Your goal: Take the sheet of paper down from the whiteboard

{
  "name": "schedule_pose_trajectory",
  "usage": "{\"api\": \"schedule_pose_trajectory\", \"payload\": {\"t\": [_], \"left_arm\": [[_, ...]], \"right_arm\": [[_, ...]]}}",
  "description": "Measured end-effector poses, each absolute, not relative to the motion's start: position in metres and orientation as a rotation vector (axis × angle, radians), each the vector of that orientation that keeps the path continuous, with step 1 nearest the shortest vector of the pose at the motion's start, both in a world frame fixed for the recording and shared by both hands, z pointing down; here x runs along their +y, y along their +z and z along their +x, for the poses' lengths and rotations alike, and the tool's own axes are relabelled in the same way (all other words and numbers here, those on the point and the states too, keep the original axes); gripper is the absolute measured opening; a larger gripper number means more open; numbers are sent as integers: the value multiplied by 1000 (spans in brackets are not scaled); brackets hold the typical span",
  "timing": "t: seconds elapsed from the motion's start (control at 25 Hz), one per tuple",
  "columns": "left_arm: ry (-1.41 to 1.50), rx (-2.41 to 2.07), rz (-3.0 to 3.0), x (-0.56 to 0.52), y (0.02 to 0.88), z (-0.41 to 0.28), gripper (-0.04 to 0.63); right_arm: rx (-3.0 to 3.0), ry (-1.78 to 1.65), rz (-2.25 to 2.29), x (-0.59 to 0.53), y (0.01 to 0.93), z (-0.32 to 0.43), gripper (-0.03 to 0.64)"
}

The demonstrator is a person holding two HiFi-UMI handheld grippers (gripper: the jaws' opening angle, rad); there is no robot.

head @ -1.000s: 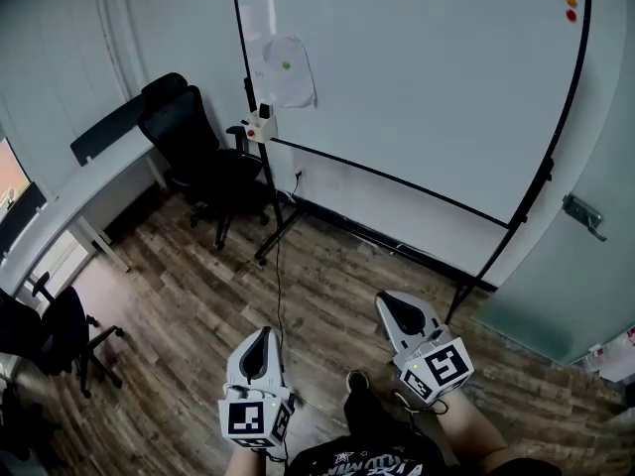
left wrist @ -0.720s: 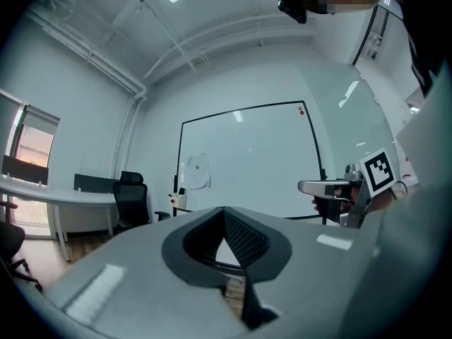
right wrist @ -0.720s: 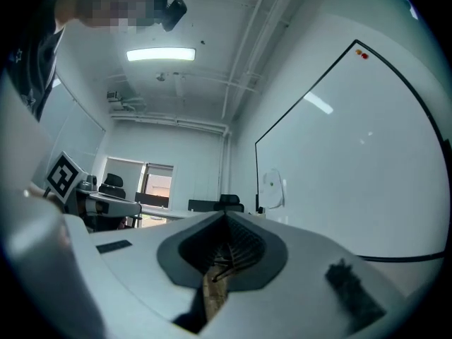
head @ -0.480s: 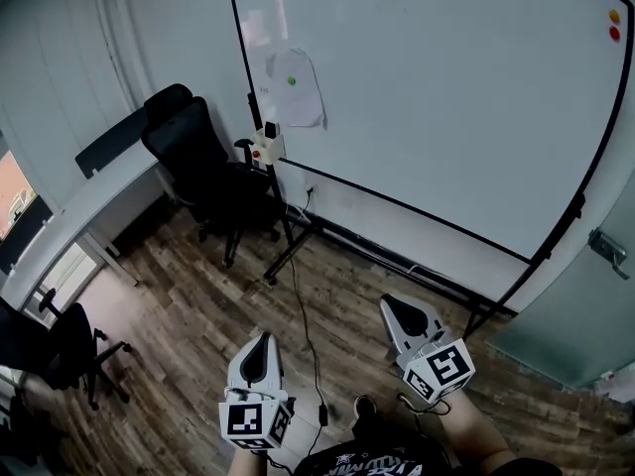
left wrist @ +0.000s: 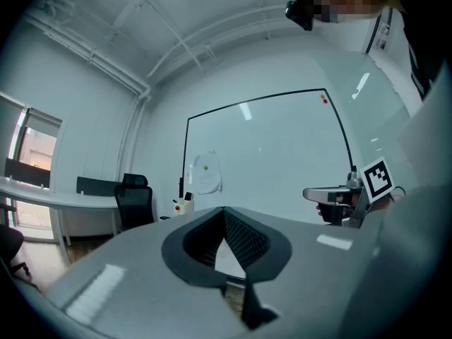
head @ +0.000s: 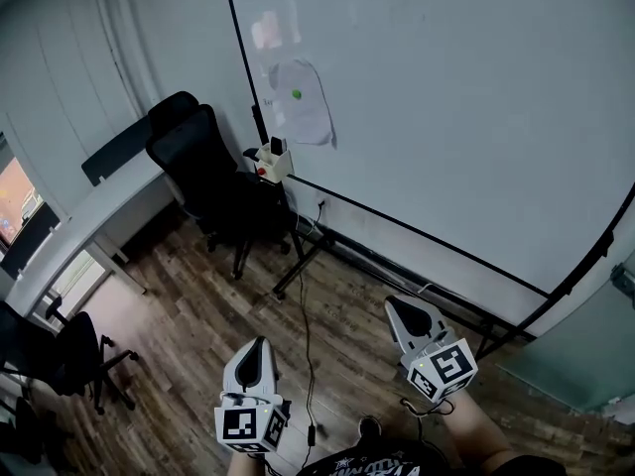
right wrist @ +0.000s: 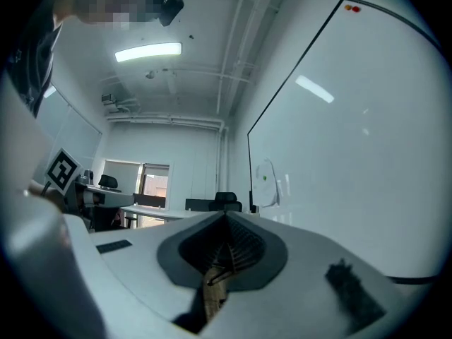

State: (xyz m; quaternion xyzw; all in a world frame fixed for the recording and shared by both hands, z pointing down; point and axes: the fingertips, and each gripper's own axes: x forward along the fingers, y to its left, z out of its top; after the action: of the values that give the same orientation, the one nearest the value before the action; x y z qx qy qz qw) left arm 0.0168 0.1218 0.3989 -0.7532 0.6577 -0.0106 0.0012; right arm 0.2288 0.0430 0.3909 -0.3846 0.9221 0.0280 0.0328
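Two grippers, both low in the head view. The left gripper [head: 258, 347] has its jaws clenched together with nothing between them, and the right gripper [head: 397, 307] is clamped the same way, also empty. Both point level toward the whiteboard [head: 476, 117]. One sheet of paper [head: 301, 114] hangs up there near the board's left edge, well apart from both tools, with a single green magnet [head: 296, 94] on it. One small white box [head: 270, 161] sits on the board's ledge just below the sheet. I count two black office chairs: one [head: 208, 167] beside the white desk [head: 89, 216] and one [head: 55, 350] at the lower left. One cable [head: 306, 345] trails over the wooden floor [head: 189, 315].
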Motion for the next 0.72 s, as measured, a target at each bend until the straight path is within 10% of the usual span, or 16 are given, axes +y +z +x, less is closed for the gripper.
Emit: {"api": "schedule_pose_trajectory", "payload": {"t": [0.72], "left_arm": [[68, 2188, -2306, 19, 381, -68, 8]], "right_arm": [[2862, 110, -1054, -28, 381, 170, 17]]}}
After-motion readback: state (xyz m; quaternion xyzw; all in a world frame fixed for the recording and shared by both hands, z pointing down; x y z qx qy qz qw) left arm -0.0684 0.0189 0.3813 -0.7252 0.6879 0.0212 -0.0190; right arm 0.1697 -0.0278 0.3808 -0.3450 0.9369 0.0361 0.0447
